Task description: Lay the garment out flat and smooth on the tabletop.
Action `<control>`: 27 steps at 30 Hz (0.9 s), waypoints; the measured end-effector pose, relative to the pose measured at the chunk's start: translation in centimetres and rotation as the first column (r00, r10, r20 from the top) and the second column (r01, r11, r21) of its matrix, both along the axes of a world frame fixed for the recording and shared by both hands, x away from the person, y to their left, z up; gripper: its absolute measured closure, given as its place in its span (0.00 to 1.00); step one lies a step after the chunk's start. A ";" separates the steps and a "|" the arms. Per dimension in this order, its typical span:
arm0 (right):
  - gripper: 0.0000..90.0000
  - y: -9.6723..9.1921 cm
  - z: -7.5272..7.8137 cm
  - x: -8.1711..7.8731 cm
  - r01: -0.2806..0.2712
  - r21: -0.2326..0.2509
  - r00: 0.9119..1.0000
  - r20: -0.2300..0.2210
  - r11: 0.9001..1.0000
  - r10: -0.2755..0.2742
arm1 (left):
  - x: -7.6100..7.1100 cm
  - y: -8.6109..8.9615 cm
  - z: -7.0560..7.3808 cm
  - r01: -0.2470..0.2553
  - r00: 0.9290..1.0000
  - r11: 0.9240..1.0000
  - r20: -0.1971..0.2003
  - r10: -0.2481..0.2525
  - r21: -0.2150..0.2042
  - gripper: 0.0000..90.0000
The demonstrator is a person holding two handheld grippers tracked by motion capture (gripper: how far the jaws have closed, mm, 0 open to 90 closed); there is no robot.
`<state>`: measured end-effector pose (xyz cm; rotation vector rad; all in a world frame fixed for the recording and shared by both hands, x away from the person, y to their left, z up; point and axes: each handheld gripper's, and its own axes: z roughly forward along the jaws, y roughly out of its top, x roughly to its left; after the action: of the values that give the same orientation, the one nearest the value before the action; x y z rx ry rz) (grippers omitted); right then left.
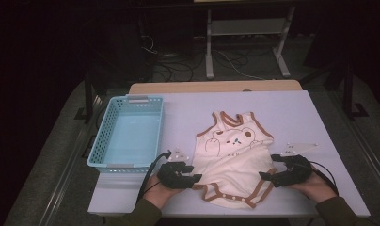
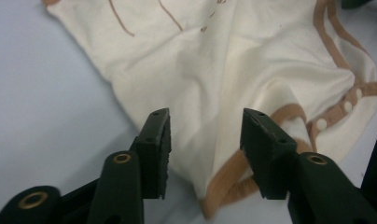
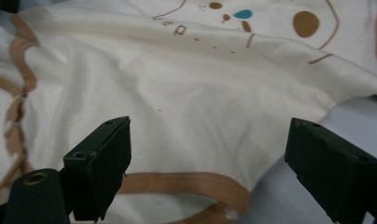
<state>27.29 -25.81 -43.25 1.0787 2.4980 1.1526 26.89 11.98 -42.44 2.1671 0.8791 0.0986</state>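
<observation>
A cream baby bodysuit [image 1: 235, 155] with brown trim and a bear print lies flat on the white table [image 1: 291, 113], neck end away from the person. My left gripper [image 1: 197, 179] is at its lower left leg hem, held in a hand. In the left gripper view the jaws [image 2: 205, 140] stand apart over the cream cloth [image 2: 224, 70] and its brown hem, not pressing it. My right gripper [image 1: 265, 178] is at the lower right hem. Its jaws [image 3: 207, 154] are spread wide above the cloth [image 3: 177, 93] and a curved brown band.
A light blue plastic basket [image 1: 98, 141] stands at the left of the table, close to the left hand. Beyond the far table edge there are a metal stand [image 1: 247, 28] and cables on a dark floor.
</observation>
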 end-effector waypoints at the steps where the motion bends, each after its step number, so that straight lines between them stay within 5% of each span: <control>1: 0.16 0.2 0.1 -0.1 -0.006 0.003 1.000 -0.009 1.000 0.006 | 0.4 -0.3 0.0 0.012 1.000 1.000 0.005 -0.012 0.001 0.55; 6: 0.24 1.2 0.8 -1.1 -0.090 0.046 0.993 -0.073 0.995 0.093 | 1.6 -1.3 -0.1 0.033 0.999 0.999 0.017 -0.032 -0.013 0.45; 14: 0.38 3.2 0.5 -3.7 -0.187 0.022 0.976 -0.108 0.982 0.188 | 2.8 -2.1 -0.3 0.041 0.998 0.999 0.046 -0.039 -0.033 0.36; 19: 0.45 4.0 0.1 -4.8 -0.267 0.022 0.951 -0.155 0.964 0.267 | 2.8 -1.8 -0.2 0.030 0.998 0.999 0.056 -0.027 -0.044 0.35; 27: 0.61 5.0 -0.6 -5.5 -0.342 -0.051 0.929 -0.166 0.938 0.330 | 2.6 -1.9 -0.6 0.029 0.998 0.999 0.063 -0.027 -0.028 0.34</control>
<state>21.83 -20.78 -43.86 0.7635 2.9095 1.0717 29.47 10.11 -43.01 2.1367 0.8100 0.1386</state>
